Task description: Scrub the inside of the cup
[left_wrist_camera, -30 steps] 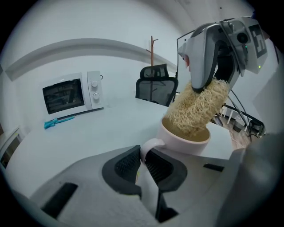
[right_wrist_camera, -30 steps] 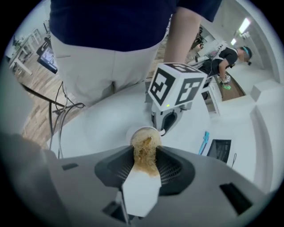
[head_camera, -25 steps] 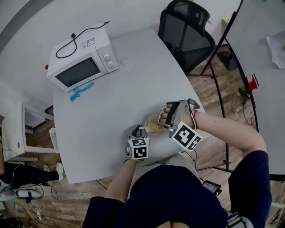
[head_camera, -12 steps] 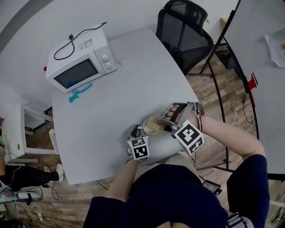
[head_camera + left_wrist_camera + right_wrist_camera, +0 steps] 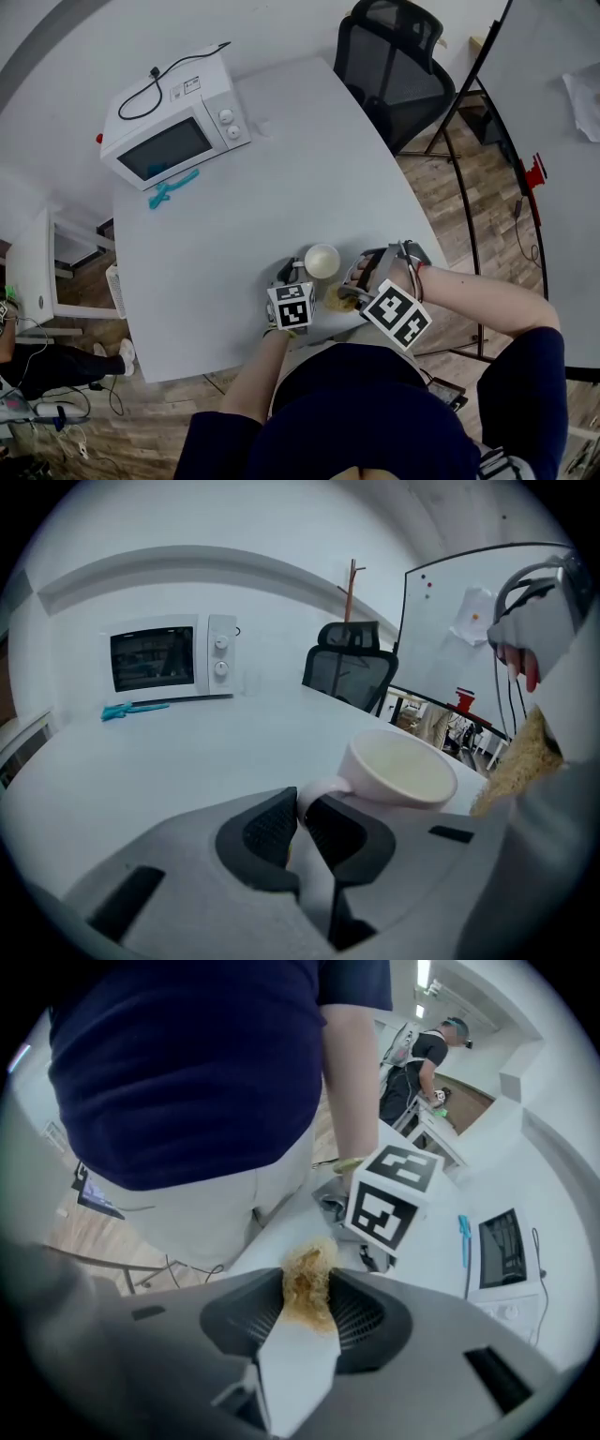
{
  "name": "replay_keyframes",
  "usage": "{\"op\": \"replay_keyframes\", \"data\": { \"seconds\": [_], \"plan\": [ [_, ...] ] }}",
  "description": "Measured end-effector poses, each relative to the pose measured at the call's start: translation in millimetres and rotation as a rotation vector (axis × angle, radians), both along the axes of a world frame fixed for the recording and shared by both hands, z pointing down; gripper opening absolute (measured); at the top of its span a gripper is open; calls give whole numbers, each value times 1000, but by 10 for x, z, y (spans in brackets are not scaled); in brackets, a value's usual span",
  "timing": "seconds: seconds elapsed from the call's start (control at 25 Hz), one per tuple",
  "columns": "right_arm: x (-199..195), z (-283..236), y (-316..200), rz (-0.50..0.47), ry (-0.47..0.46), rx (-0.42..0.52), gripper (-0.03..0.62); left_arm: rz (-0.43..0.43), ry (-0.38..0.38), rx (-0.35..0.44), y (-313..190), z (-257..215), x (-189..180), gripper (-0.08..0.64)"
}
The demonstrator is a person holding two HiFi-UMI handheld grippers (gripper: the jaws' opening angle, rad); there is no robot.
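Observation:
A white cup (image 5: pixel 322 261) stands on the white table (image 5: pixel 234 216) near its front edge, its inside showing pale. My left gripper (image 5: pixel 289 278) is shut on the cup's handle (image 5: pixel 312 794); in the left gripper view the dark pads pinch the handle and the cup (image 5: pixel 401 772) sits just beyond. My right gripper (image 5: pixel 345 293) is just right of the cup and nearer the person, shut on a yellowish scrubber (image 5: pixel 336 300). In the right gripper view the scrubber (image 5: pixel 307 1286) sticks out between the pads of the right gripper (image 5: pixel 309 1296), pointing steeply down.
A white microwave (image 5: pixel 173 131) stands at the table's far left, with a teal tool (image 5: pixel 172 190) in front of it. A black office chair (image 5: pixel 394 66) stands beyond the table's far right corner. The table's front edge runs right below both grippers.
The right gripper has lifted the scrubber out of the cup and moved back toward the person, to the cup's right. The cup's inside is uncovered. The left gripper has stayed put.

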State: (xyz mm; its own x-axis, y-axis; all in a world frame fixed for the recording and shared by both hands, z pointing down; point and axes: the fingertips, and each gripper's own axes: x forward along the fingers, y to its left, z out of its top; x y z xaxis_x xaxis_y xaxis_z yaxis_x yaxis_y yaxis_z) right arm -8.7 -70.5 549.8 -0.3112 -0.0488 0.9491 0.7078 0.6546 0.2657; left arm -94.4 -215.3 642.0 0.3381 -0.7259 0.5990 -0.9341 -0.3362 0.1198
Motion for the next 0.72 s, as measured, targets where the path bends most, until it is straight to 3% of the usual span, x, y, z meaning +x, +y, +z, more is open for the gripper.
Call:
{"op": "replay_keyframes", "data": {
  "seconds": [0.44, 0.72],
  "plan": [
    [-346, 344, -82, -139, 107, 33, 156, 118, -6, -17, 72, 6, 25, 40],
    [-424, 410, -147, -122, 125, 16, 156, 153, 0, -32, 120, -12, 68, 40]
  ]
}}
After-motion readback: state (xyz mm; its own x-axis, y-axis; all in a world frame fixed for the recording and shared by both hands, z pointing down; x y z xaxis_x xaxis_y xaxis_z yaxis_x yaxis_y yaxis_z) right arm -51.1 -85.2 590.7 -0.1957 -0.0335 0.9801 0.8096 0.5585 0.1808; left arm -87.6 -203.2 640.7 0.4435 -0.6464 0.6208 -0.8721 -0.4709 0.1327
